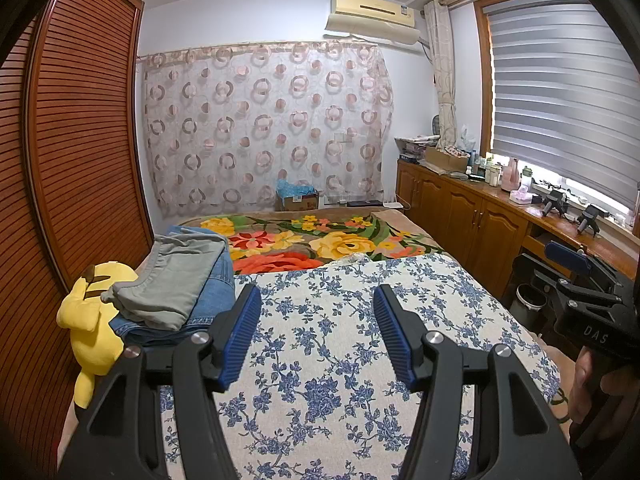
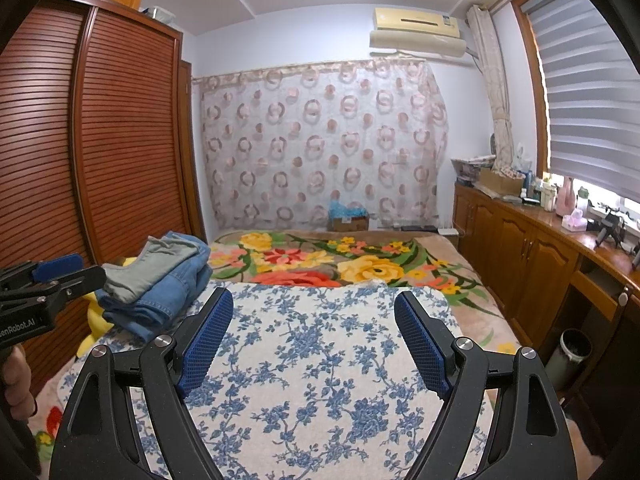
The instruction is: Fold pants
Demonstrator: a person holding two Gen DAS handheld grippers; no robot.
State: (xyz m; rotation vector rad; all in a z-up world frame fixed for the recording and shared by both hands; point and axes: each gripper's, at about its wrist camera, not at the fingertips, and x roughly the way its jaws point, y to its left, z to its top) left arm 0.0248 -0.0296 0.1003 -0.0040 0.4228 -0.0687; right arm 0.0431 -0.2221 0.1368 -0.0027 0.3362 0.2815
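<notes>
A stack of folded pants lies at the bed's left edge: grey pants [image 1: 176, 280] on top of blue jeans [image 1: 208, 308]. The stack also shows in the right wrist view, grey [image 2: 148, 264] over blue [image 2: 160, 300]. My left gripper [image 1: 316, 336] is open and empty above the blue-flowered white cloth [image 1: 328, 360], to the right of the stack. My right gripper [image 2: 314, 344] is open and empty over the same cloth [image 2: 312, 360]. Each gripper shows at the edge of the other's view, the right one [image 1: 580, 292] and the left one [image 2: 48, 280].
A yellow plush toy [image 1: 92, 320] lies left of the stack, against the wooden wardrobe [image 1: 72, 160]. A floral blanket [image 1: 320, 244] covers the far bed. Wooden cabinets [image 1: 472, 216] with bottles run along the right under the window. A bin [image 1: 530, 304] stands beside the bed.
</notes>
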